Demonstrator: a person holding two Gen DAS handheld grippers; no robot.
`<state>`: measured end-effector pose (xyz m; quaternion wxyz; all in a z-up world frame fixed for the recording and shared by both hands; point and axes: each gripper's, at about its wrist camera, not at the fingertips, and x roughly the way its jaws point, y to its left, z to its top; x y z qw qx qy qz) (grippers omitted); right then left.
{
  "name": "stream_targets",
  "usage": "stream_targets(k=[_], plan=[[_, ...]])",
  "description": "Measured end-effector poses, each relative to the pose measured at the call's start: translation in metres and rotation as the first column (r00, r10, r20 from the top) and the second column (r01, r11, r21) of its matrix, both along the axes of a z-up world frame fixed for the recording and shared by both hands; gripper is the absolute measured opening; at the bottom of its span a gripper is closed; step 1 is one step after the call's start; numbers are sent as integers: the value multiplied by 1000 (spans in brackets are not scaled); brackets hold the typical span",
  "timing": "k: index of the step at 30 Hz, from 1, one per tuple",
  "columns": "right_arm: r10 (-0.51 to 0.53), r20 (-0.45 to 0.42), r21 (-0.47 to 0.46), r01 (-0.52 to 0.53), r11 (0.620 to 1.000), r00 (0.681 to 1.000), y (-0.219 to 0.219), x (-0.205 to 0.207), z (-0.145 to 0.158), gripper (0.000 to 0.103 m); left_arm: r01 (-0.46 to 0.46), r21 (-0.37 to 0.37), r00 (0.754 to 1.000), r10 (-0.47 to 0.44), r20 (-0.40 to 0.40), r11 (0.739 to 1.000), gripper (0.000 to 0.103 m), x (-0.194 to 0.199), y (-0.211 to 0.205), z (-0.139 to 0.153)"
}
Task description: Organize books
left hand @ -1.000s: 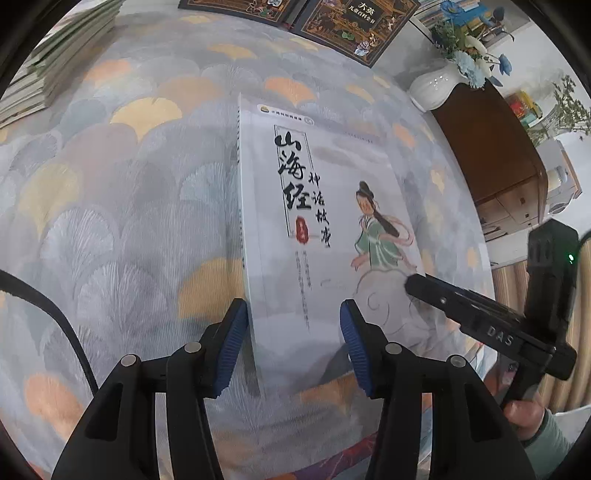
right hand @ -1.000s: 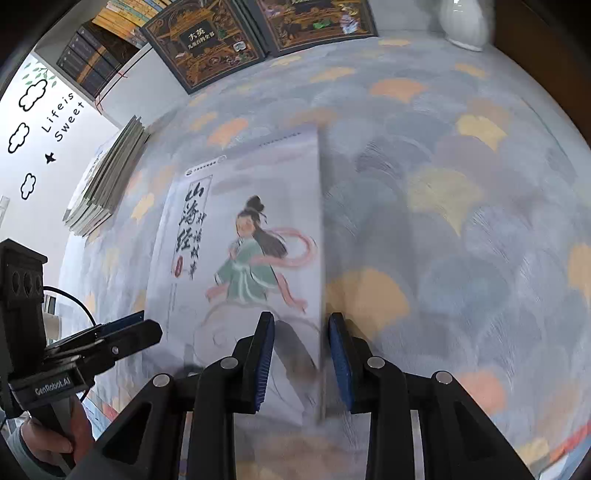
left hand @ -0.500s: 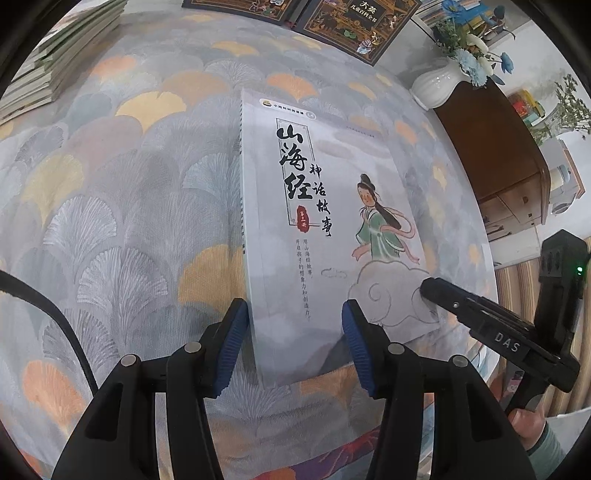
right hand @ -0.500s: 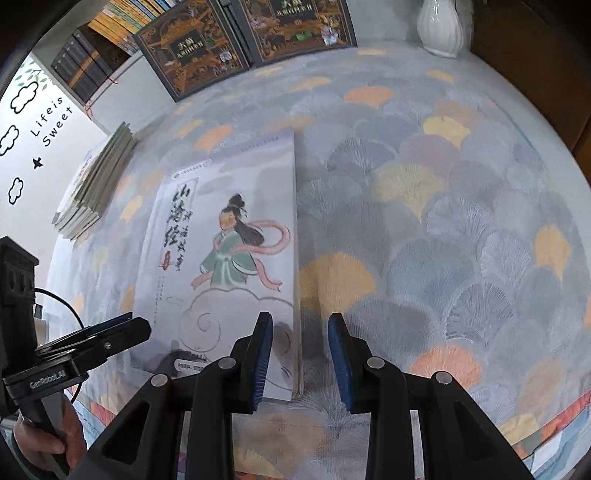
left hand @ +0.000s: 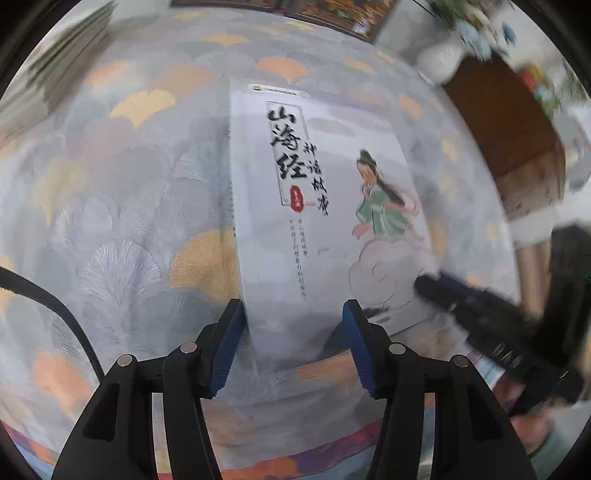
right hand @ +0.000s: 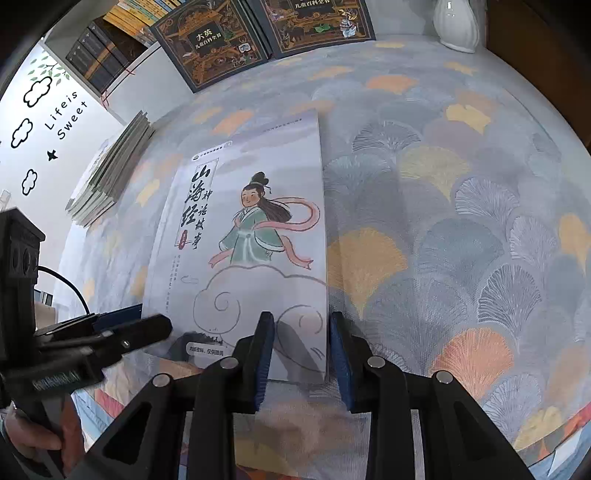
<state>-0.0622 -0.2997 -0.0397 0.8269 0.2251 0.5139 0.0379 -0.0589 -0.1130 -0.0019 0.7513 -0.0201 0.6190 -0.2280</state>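
A white book [left hand: 314, 221] with black brush lettering and a girl in green lies flat on the patterned cloth. My left gripper [left hand: 293, 310] stands open over its near left corner, one pad by the spine edge and the other over the cover. In the right wrist view the same book [right hand: 251, 240] has its near right edge between the narrowly parted pads of my right gripper [right hand: 302, 321], and neither pad presses on it. From the other side, each gripper shows as dark fingers: the right gripper [left hand: 428, 286] and the left gripper [right hand: 151, 328].
A stack of thin books [right hand: 110, 177] lies at the far left. Two dark ornate books [right hand: 214, 44] lean at the back beside a white vase [right hand: 454, 26]. A brown cabinet [left hand: 509, 140] borders the right side. A black cable [left hand: 48, 302] trails at the left.
In the right wrist view the book was nearer and blurred a second ago; now it looks smaller, sharp and flat. The left wrist view has shifted a little and gone blurry. Jaw gaps look unchanged.
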Motion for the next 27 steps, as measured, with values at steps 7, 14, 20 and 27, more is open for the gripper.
stream_targets(k=[7, 14, 20, 27], plan=[[-41, -4, 114, 41, 993, 999, -11, -3, -6, 30, -112, -447, 994, 97, -55, 888, 48, 8, 31, 30], [-62, -8, 142, 62, 988, 998, -12, -4, -7, 30, -83, -324, 996, 67, -60, 942, 20, 16, 13, -7], [-87, -80, 227, 103, 968, 993, -25, 0, -9, 30, -105, -395, 990, 57, -132, 913, 12, 19, 5, -13], [-208, -128, 508, 244, 826, 970, -67, -26, -20, 53, -255, -572, 947, 82, -310, 780, 12, 46, 3, -7]])
